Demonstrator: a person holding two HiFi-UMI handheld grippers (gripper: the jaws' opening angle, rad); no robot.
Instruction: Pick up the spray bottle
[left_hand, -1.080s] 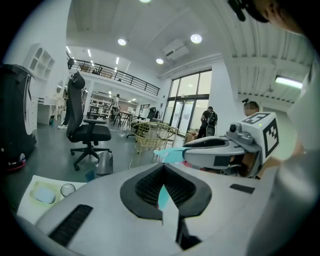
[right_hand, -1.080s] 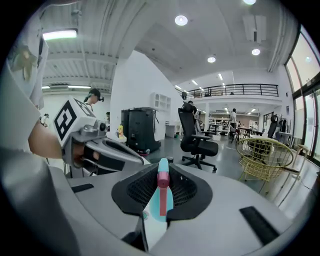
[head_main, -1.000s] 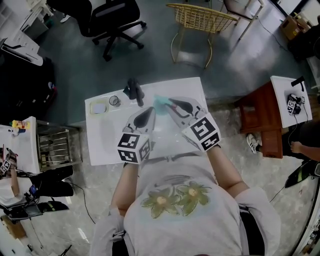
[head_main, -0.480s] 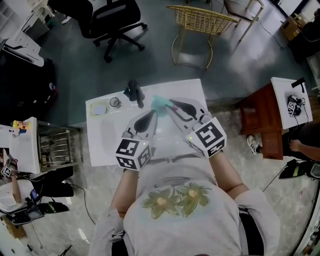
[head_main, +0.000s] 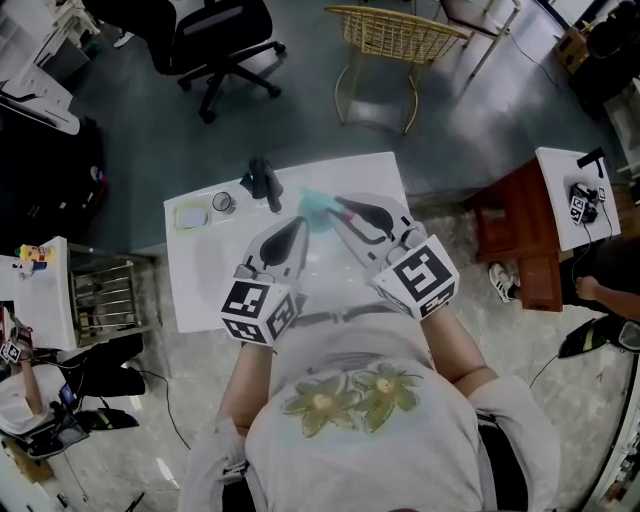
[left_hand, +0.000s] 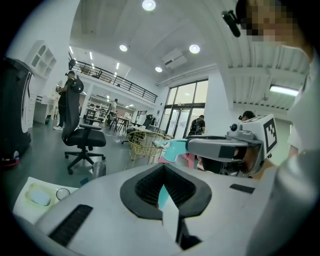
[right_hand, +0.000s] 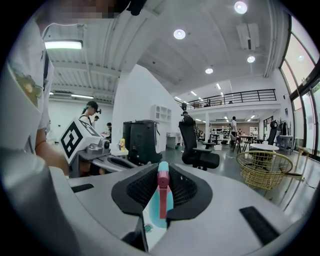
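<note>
spray bottle tight in right gripper; left gripper narrow, jaws together

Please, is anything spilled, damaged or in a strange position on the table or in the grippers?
Nothing looks spilled or damaged. Only one thing is odd: the spray bottle lies lengthwise between the jaws of the right hand-held gripper, with its pink trigger on top, instead of standing upright.

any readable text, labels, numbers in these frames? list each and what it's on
No readable words or numbers in any view.
left marker cube, right marker cube: black-and-white square patterns only, no letters.
spray bottle: no print visible.
round green mark just below it: too small to read.
</note>
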